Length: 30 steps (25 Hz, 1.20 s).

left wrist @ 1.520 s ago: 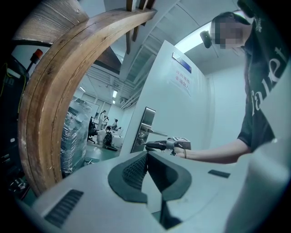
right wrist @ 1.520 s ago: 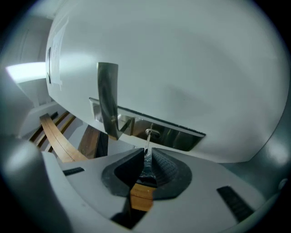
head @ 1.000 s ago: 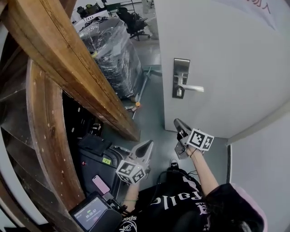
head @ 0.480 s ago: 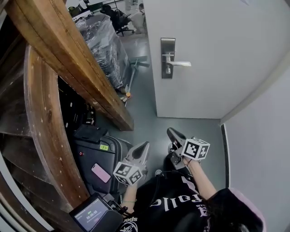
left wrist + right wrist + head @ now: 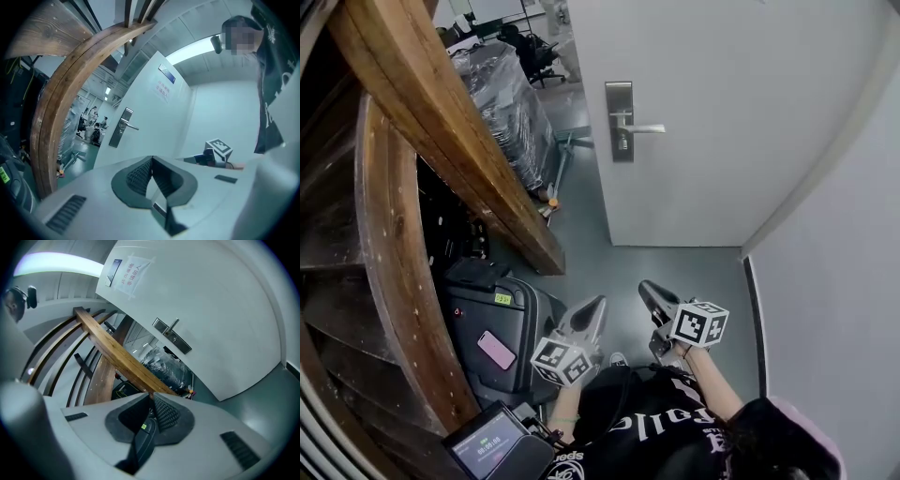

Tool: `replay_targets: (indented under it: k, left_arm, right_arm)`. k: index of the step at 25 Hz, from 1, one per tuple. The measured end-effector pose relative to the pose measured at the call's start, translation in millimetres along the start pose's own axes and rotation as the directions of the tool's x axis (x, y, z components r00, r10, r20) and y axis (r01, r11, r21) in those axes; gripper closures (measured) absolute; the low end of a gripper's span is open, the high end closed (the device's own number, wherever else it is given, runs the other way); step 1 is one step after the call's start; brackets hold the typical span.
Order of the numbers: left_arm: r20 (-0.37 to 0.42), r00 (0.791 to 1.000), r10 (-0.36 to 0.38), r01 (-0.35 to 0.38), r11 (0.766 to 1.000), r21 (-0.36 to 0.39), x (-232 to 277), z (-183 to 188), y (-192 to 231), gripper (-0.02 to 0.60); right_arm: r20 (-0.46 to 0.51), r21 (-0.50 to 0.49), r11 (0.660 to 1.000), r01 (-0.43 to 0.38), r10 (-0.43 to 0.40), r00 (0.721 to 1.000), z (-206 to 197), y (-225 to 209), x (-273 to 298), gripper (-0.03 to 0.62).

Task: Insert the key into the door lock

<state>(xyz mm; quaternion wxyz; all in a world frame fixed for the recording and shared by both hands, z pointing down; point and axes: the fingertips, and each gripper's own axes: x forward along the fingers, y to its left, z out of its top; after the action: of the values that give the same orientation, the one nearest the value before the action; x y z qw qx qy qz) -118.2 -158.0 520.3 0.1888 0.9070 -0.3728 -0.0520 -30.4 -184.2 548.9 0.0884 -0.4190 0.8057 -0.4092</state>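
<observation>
While both grippers hang low by the person's body, the left gripper [image 5: 598,303] near 6 o'clock has its jaws pressed tip to tip. The right gripper [image 5: 645,287] at 5 o'clock is closed the same way. Whether either pinches the key I cannot tell. A black suitcase [image 5: 502,328] lies at 8 o'clock. Well apart at 12 o'clock, the door lock [image 5: 621,122] sits on the white door [image 5: 722,112].
</observation>
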Motion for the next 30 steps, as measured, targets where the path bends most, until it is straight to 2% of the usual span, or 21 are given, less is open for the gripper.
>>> replay_targets:
  k: [6,13,18,22,26,30]
  left_arm:
    - [0.041,0.999,0.035,-0.036,0.999,0.020,11,-5,-58,0.577]
    - [0.057,0.994,0.099,-0.097,0.995,-0.022,14,-51,-147,0.577]
    - [0.035,0.991,0.130,-0.129,0.991,-0.034,4,-80,-195,0.577]
    - [0.040,0.987,0.159,-0.158,0.987,-0.029,-13,-86,-214,0.577]
    - [0.038,0.984,0.174,-0.174,0.985,-0.007,-30,-85,-216,0.577]
    - [0.057,0.983,0.176,-0.177,0.984,0.013,-52,-76,-217,0.577]
  right_arm:
    - [-0.052,-0.039,0.999,0.001,-0.003,0.999,-9,-23,-63,0.557]
    - [-0.119,-0.070,0.997,-0.040,0.032,0.992,-17,-36,-161,0.557]
    - [-0.155,-0.085,0.993,-0.083,0.069,0.986,-25,-33,-199,0.557]
    - [-0.193,-0.100,0.988,-0.122,0.101,0.976,-41,-21,-212,0.557]
    - [-0.224,-0.081,0.989,-0.127,0.106,0.969,-64,-13,-212,0.557]
    - [-0.227,-0.110,0.982,-0.152,0.124,0.966,-77,8,-212,0.557]
